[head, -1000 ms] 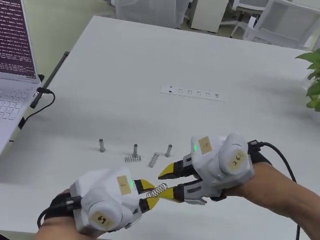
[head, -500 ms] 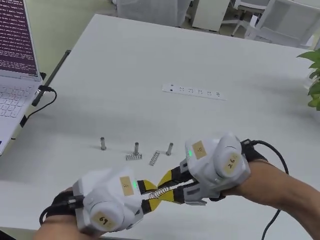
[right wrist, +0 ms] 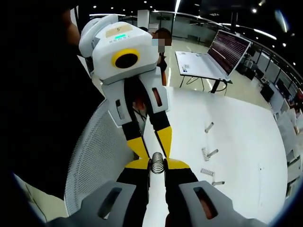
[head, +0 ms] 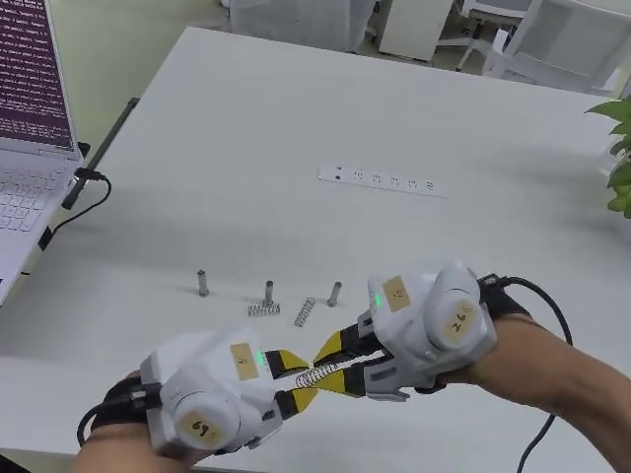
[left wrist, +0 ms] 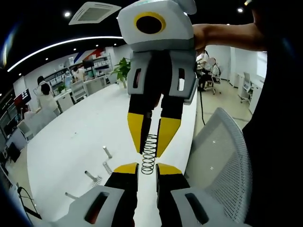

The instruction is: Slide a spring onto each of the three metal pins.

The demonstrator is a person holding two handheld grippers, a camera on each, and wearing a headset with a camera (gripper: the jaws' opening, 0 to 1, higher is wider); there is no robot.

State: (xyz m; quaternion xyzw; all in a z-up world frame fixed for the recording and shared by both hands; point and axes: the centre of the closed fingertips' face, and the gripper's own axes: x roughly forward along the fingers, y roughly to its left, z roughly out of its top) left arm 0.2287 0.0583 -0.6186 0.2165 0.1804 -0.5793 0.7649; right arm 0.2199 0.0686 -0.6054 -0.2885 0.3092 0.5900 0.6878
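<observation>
Head view: left tool [head: 304, 380], right tool [head: 324, 364] both clamp one spring [head: 316, 373]; pins [head: 268, 293], loose springs [head: 304, 311] beyond

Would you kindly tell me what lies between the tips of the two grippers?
One spring bridges them, one end pinched in the left gripper and the other in the right gripper; the left gripper view shows this plainly.

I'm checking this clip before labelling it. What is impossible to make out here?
Laptop: head view, cut off by the left edge; screen text too small to read.
Held spring: head view, both ends hidden between the jaws.
Pins: head view, too small to tell how their bases meet the table.
</observation>
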